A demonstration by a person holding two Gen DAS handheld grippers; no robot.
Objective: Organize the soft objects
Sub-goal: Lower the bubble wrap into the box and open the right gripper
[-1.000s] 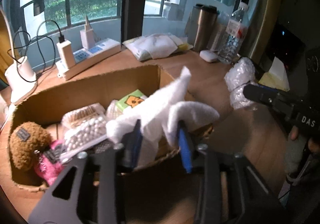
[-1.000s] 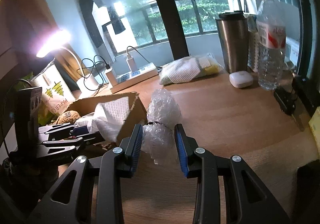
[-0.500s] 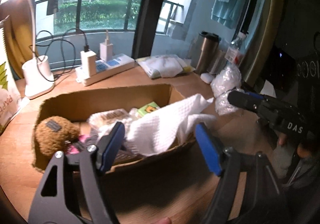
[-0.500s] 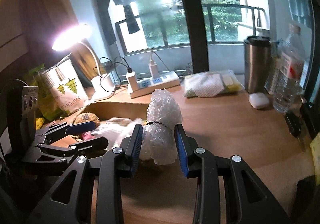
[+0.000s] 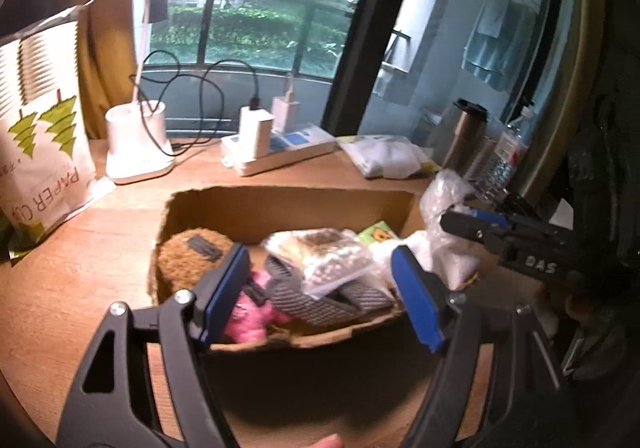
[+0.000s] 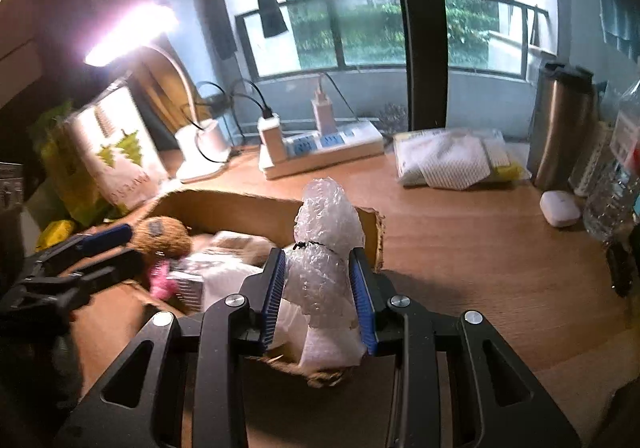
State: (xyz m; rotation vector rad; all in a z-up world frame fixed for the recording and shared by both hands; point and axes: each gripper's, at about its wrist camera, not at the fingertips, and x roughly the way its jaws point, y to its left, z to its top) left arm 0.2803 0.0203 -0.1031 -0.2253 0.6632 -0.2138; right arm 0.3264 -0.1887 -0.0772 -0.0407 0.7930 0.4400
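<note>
Right hand-held gripper (image 6: 319, 288): blue pads clamped on a crumpled bundle of clear bubble wrap tied round with a black band (image 6: 326, 240). The bundle stands upright between the pads, its upper half projecting beyond the fingertips, above the near right corner of the open brown cardboard box (image 5: 280, 204).

Left hand-held gripper (image 5: 320, 288): jaws apart, nothing between the pads. It hangs over the near edge of the box.

Box contents, ahead of the left hand-held gripper: a brown plush toy with a dark patch (image 5: 192, 254) at the far left, a pink fuzzy item (image 5: 250, 318) just beyond the left pad, a grey mesh piece (image 5: 316, 298), a clear bag of white beads (image 5: 336, 262), and a white cloth (image 5: 448, 260) by the right wall, directly under the bubble wrap.

The box rests on a wooden table (image 6: 460, 248). Beyond the box: a white power strip with chargers (image 5: 280, 152).
</note>
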